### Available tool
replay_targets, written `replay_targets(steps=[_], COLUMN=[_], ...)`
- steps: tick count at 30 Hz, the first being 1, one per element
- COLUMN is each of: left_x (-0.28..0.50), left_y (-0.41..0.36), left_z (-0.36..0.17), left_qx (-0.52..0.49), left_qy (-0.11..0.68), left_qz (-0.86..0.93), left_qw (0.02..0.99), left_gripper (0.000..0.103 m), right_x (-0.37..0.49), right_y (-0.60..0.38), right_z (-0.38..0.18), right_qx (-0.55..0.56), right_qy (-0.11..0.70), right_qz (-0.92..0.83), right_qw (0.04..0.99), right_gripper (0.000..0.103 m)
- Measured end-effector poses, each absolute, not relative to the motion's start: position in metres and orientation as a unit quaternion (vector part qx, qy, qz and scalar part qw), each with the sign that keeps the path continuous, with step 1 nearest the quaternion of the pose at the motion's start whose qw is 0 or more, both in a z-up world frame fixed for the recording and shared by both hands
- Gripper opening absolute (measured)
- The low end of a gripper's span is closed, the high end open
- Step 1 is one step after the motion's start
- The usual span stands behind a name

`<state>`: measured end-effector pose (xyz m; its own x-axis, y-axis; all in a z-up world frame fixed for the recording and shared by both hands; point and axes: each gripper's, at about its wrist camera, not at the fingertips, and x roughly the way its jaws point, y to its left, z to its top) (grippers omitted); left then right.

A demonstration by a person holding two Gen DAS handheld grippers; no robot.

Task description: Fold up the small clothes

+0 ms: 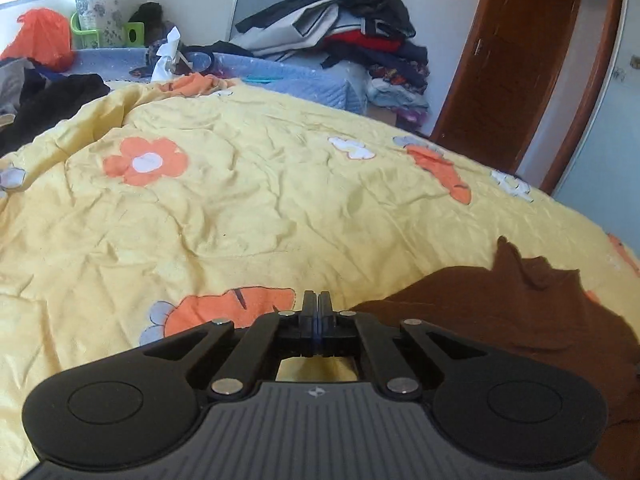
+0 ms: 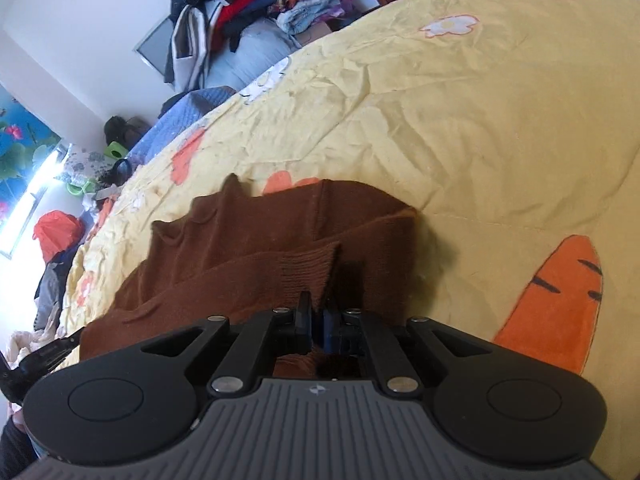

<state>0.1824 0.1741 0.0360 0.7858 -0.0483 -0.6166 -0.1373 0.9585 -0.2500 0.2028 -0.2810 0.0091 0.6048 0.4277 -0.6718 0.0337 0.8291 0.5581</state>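
A brown knitted sweater lies partly folded on the yellow bedspread. My right gripper hangs low over its near part. The jaws stand only a narrow slit apart, and the ribbed cuff is pinched between them and lifted a little off the layer below. In the left wrist view the same sweater sits at the lower right, apart from my left gripper. That gripper is shut with its fingers pressed together on nothing, over an orange patch of the bedspread.
A tall heap of clothes is piled at the far end of the bed, beside a blue quilted cover. Dark garments and an orange bag lie at the far left. A wooden door stands to the right.
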Motion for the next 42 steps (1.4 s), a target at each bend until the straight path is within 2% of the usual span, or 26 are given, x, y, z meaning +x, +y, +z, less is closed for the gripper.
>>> replay_targets(steps=[2, 4, 6, 7, 8, 9, 11, 15, 19, 25, 26, 27, 28, 29, 30, 34, 37, 38, 40, 42], left_x=[0.173, 0.168, 0.166, 0.167, 0.168, 0.167, 0.166, 0.169, 0.164, 0.167, 0.167, 0.168, 0.170, 0.175, 0.178, 0.173, 0.176, 0.172, 0.160, 0.142], left_y=[0.181, 0.182, 0.178, 0.174, 0.171, 0.168, 0.165, 0.170, 0.178, 0.176, 0.172, 0.168, 0.163, 0.155, 0.147, 0.133, 0.133, 0.132, 0.134, 0.142], left_z=[0.039, 0.037, 0.028, 0.022, 0.017, 0.013, 0.010, 0.013, 0.019, 0.008, 0.007, 0.008, 0.008, 0.009, 0.011, 0.027, 0.013, 0.012, 0.016, 0.022], left_qx=[-0.184, -0.218, -0.242, -0.247, -0.248, -0.250, -0.259, -0.300, -0.320, -0.324, -0.319, -0.312, -0.301, -0.276, -0.242, -0.153, -0.125, -0.120, -0.138, -0.171], left_qy=[0.324, 0.328, 0.346, 0.356, 0.363, 0.362, 0.347, 0.347, 0.329, 0.349, 0.344, 0.339, 0.337, 0.348, 0.358, 0.333, 0.349, 0.340, 0.336, 0.347], left_qz=[0.005, -0.022, -0.038, -0.043, -0.040, -0.036, -0.040, -0.051, -0.064, -0.066, -0.068, -0.071, -0.072, -0.068, -0.055, -0.043, -0.038, -0.043, -0.047, -0.052], left_qw=[0.928, 0.919, 0.906, 0.900, 0.897, 0.897, 0.901, 0.887, 0.886, 0.877, 0.881, 0.885, 0.889, 0.894, 0.900, 0.929, 0.928, 0.932, 0.931, 0.921], left_gripper=[0.002, 0.006, 0.021, 0.041, 0.067, 0.074, 0.079, 0.079, 0.079, 0.080, 0.079, 0.078, 0.052, 0.006, 0.007, 0.007, 0.007, 0.008, 0.011, 0.025], right_x=[0.200, 0.196, 0.193, 0.195, 0.197, 0.200, 0.205, 0.201, 0.196, 0.198, 0.201, 0.203, 0.205, 0.205, 0.207, 0.202, 0.205, 0.202, 0.193, 0.177], right_y=[-0.280, -0.286, -0.293, -0.294, -0.293, -0.290, -0.283, -0.285, -0.288, -0.294, -0.290, -0.285, -0.279, -0.272, -0.267, -0.272, -0.280, -0.278, -0.279, -0.285], right_z=[0.015, 0.026, 0.037, 0.040, 0.042, 0.043, 0.039, 0.032, 0.031, 0.029, 0.024, 0.019, 0.015, 0.013, 0.012, 0.026, 0.012, 0.011, 0.015, 0.024], right_qx=[0.261, 0.269, 0.278, 0.277, 0.270, 0.255, 0.215, 0.197, 0.181, 0.195, 0.195, 0.196, 0.195, 0.184, 0.176, 0.177, 0.175, 0.172, 0.188, 0.214], right_qy=[0.422, 0.396, 0.376, 0.378, 0.382, 0.390, 0.409, 0.402, 0.391, 0.394, 0.404, 0.413, 0.418, 0.413, 0.415, 0.384, 0.408, 0.400, 0.398, 0.391], right_qz=[0.116, 0.114, 0.100, 0.095, 0.092, 0.084, 0.059, 0.020, -0.001, 0.000, 0.008, 0.020, 0.035, 0.045, 0.049, 0.055, 0.047, 0.049, 0.050, 0.065], right_qw=[0.860, 0.870, 0.878, 0.878, 0.879, 0.881, 0.885, 0.894, 0.903, 0.898, 0.893, 0.889, 0.887, 0.891, 0.891, 0.905, 0.895, 0.899, 0.897, 0.893], right_gripper=[0.028, 0.044, 0.044, 0.044, 0.044, 0.045, 0.045, 0.047, 0.068, 0.072, 0.071, 0.063, 0.043, 0.031, 0.022, 0.016, 0.017, 0.019, 0.040, 0.055])
